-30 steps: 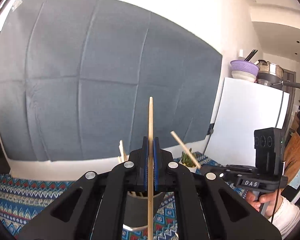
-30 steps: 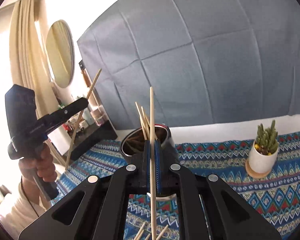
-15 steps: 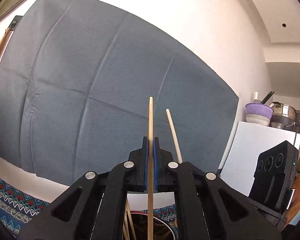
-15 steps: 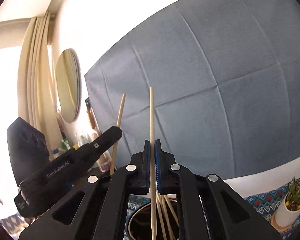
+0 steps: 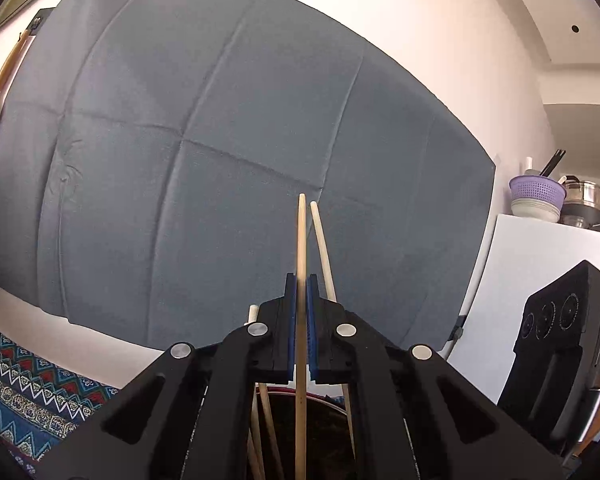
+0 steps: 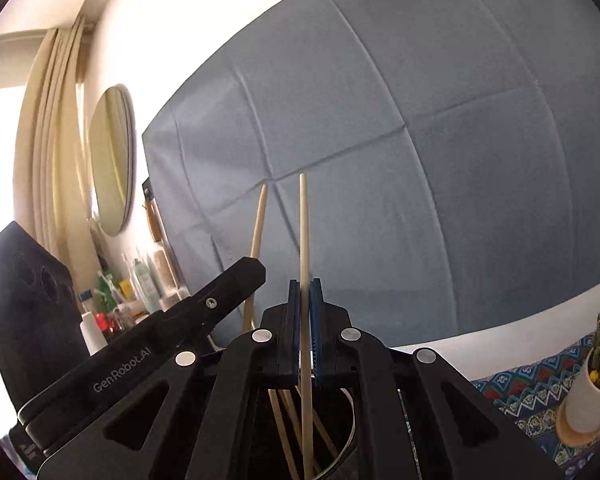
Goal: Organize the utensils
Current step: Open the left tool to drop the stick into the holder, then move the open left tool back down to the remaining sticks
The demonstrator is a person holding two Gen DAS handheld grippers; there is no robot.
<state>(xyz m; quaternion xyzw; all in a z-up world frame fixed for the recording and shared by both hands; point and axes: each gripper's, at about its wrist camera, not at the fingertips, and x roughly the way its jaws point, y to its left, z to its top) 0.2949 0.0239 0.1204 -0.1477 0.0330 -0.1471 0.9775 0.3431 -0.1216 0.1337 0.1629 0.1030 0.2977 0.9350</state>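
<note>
My left gripper is shut on a pale wooden chopstick that stands upright between its blue pads. Its lower end hangs over the dark utensil holder, where several chopsticks lean. My right gripper is likewise shut on an upright chopstick, over the same holder. In the right wrist view the left gripper comes in from the left with its chopstick close beside mine. The right one's stick shows just right of the left one's.
A grey cloth hangs on the wall behind. The patterned tablecloth covers the table. A potted cactus stands on a coaster at the right. Bottles and a round mirror are at the left; a white cabinet with bowls is at the right.
Both grippers have closed in on the holder and sunk toward it. The two held chopsticks, far apart a second ago, now stand almost side by side.
</note>
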